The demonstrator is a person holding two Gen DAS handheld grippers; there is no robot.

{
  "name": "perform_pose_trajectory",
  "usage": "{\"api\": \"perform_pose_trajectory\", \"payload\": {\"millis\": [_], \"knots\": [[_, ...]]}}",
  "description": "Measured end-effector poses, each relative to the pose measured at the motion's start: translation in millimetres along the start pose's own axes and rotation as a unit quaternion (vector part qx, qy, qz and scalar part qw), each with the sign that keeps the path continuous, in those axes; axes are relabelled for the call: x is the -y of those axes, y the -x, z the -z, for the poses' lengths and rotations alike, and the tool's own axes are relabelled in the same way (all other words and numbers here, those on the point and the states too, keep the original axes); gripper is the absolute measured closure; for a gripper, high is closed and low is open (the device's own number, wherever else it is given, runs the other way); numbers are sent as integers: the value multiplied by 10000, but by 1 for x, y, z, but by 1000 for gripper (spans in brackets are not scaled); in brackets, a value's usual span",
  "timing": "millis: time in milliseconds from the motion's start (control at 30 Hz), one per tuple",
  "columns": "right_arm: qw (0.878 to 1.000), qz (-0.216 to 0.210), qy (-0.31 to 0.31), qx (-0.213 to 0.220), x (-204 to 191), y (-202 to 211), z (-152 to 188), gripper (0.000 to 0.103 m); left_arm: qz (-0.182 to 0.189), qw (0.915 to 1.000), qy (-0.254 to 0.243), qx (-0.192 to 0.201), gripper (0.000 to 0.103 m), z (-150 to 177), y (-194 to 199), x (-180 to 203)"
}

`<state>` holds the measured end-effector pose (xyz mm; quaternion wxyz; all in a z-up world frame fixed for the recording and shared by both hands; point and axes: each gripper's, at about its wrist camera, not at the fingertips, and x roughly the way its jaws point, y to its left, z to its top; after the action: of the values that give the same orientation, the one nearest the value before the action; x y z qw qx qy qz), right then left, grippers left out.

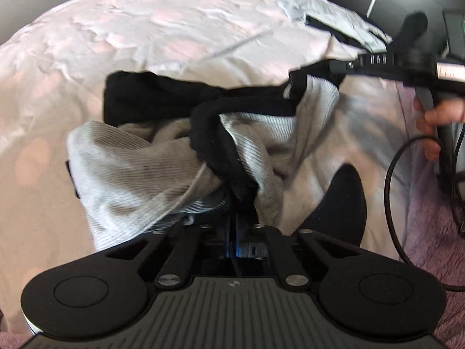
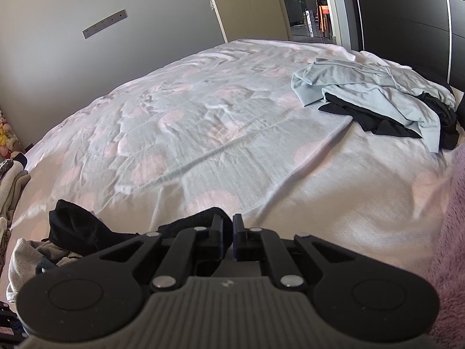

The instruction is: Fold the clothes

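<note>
Grip, left: left gripper (image 1: 232,203) is clenched on a bunched edge of the grey ribbed garment (image 1: 139,171), its fingertips buried in the cloth, with the black trim (image 1: 215,142) twisted into the same bite.

Grip, right: right gripper (image 2: 228,234) has its jaws drawn nearly together on a strip of the black trim; from its own camera the pinch is hard to confirm, though the left view shows the black edge running taut to its tip (image 1: 337,67).

Garment: slung between the two grippers, lifted just above the bed (image 2: 203,133), sagging and rumpled in the middle.

Handling: light, soft knit, by the look of it; it will stretch and droop, not hold a line. The black trim is the firmer place to hold, best taken at two corners well apart so the cloth hangs flat before it is laid down.

Beyond: pale blue clothing over a black piece (image 2: 377,99) lies heaped near the far corner of the bed, well apart from the work; a pink fleecy blanket (image 2: 450,232) edges the right side.
</note>
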<state>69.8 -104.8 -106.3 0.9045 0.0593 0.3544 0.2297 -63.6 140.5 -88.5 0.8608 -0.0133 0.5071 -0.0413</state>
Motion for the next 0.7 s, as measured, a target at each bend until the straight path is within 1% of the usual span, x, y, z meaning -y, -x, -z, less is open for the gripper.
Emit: {"api": "perform_pose_trajectory", "payload": {"millis": [100, 167, 233, 300, 333, 433, 533, 600, 633, 667, 700], "knots": [[9999, 7, 85, 95, -4, 5, -1, 96, -212, 9986, 225, 431, 102, -5, 27, -12], [9996, -5, 166, 231, -9, 12, -6, 96, -398, 9957, 376, 741, 103, -9, 48, -22], [9988, -14, 262, 408, -14, 22, -15, 96, -645, 9907, 545, 1064, 103, -13, 73, -37], [9977, -23, 357, 585, -20, 32, -23, 96, -904, 9836, 725, 1379, 103, -16, 99, -52], [9969, -27, 404, 673, -23, 37, -27, 96, -973, 9802, 816, 1519, 103, -18, 111, -60], [9938, -50, 548, 969, -33, 53, -41, 96, -1286, 9676, 983, 1940, 103, -24, 150, -81], [9886, -135, 704, 1321, -42, 75, -59, 96, -1581, 9520, 1060, 2398, 103, -27, 186, -93], [9853, -220, 786, 1501, -46, 90, -69, 97, -1701, 9396, 1090, 2763, 103, -29, 214, -96], [9834, -263, 827, 1591, -49, 98, -74, 101, -1744, 9336, 1094, 2932, 103, -30, 226, -97], [9815, -305, 868, 1680, -51, 105, -79, 103, -1839, 9259, 1090, 3114, 103, -31, 239, -95], [9794, -348, 909, 1769, -53, 112, -84, 103, -1923, 9181, 1087, 3292, 103, -31, 251, -94]]}}
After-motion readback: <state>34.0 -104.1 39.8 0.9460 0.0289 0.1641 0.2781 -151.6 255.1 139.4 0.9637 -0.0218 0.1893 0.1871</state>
